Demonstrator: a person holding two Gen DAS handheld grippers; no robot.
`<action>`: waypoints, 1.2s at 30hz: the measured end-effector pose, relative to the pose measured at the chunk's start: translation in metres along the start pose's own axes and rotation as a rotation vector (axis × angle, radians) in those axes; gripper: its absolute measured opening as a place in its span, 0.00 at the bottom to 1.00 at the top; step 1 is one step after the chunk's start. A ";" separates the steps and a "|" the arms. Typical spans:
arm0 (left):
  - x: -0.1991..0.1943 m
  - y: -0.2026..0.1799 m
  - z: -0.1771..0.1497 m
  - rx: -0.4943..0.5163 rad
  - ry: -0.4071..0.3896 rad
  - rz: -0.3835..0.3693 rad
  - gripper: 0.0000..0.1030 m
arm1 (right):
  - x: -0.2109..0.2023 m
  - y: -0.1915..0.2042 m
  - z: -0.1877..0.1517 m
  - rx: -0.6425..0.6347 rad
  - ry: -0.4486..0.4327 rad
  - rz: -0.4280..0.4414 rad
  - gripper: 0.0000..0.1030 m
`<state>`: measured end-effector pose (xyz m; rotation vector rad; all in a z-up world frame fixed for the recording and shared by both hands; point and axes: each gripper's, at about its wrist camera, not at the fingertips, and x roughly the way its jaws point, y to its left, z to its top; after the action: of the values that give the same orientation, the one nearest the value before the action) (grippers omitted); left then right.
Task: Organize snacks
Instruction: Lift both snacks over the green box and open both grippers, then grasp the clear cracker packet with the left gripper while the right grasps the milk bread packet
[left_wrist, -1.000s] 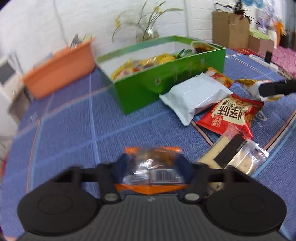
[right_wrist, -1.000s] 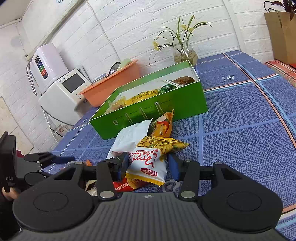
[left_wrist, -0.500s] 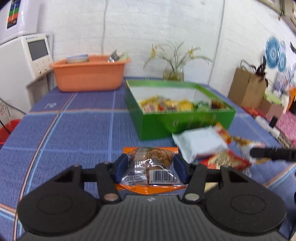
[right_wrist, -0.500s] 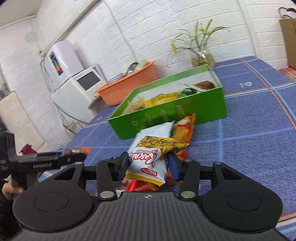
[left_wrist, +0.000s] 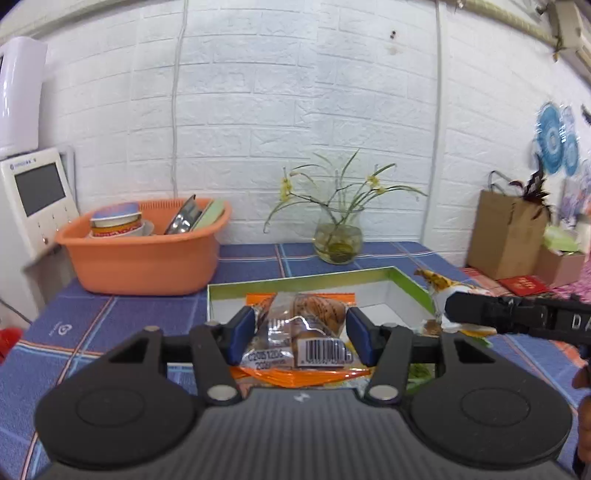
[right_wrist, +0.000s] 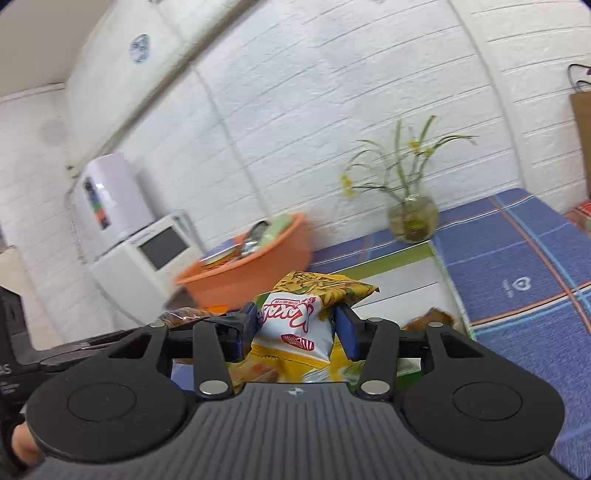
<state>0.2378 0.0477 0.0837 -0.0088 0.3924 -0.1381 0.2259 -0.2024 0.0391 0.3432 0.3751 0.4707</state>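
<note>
Blue pads of the left gripper (left_wrist: 301, 341) press both sides of a clear-and-orange cake pack (left_wrist: 303, 332) with a barcode label, holding it up over the near end of the green box (left_wrist: 406, 282). Alongside it, the right gripper (right_wrist: 297, 330) is clamped on a white-and-yellow chip bag (right_wrist: 299, 325), also raised above the box's open white interior; in the left view that bag (left_wrist: 437, 286) pokes out past the black finger at the box's right wall. Under the right gripper, blurred yellow and green wrappers lie in the box, and a brown snack (right_wrist: 430, 319) sits near its right wall.

Box and all rest on a table spread with a blue cloth (left_wrist: 122, 317) crossed by orange, white and pale-blue lines. Behind the box to the left stands an orange tub (left_wrist: 147, 258) holding bowls, a metal dish and a green plate. Behind the box's far edge, near the wall, a glass vase (left_wrist: 338, 240) holds thin green stems with small yellow flowers.

Off the table's left end a white appliance (left_wrist: 33, 199) with a dark screen stands, a pale rounded tank (left_wrist: 18, 96) on top of it. White brick-pattern wall (left_wrist: 295, 110) runs behind everything, a cord hanging down it. To the right, a brown paper bag (left_wrist: 506, 236) with dark leaves, a small box and blue round wall ornaments (left_wrist: 554, 138) fill the corner.
</note>
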 end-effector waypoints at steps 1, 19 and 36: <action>0.009 -0.002 0.000 0.002 -0.001 0.016 0.55 | 0.005 -0.002 -0.004 -0.007 0.002 -0.021 0.77; 0.067 -0.003 -0.014 -0.001 0.038 0.076 0.64 | 0.059 -0.013 -0.015 -0.106 0.092 -0.093 0.96; -0.027 0.016 -0.003 -0.060 -0.080 0.031 0.96 | -0.009 0.020 0.019 -0.214 -0.072 0.042 1.00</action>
<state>0.2143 0.0676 0.0909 -0.0676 0.3165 -0.0947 0.2190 -0.1952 0.0665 0.1598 0.2447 0.5327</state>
